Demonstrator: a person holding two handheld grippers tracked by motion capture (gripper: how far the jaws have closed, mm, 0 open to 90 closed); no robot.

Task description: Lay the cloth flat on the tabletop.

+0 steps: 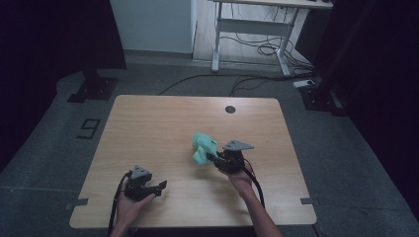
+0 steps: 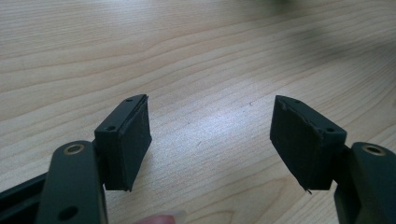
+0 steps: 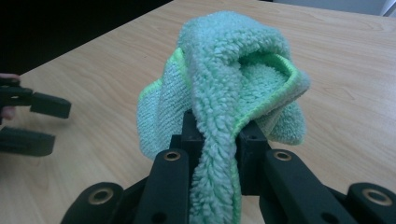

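Your right gripper (image 3: 215, 135) pinches the green towel (image 3: 224, 79), bunched above the table (image 1: 148, 123). Your left gripper (image 2: 210, 140), jaws spread and empty, waits well left of the towel.

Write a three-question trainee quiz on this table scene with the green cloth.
1. True or false: the left tongs hold the cloth.
2. Which tongs grip the green terry cloth? A) left B) right C) both
3. Fill in: the cloth is a bunched mass, not spread ____ on the wooden table.

Key: 1 false, they stand open over bare wood; 2 B; 3 flat.
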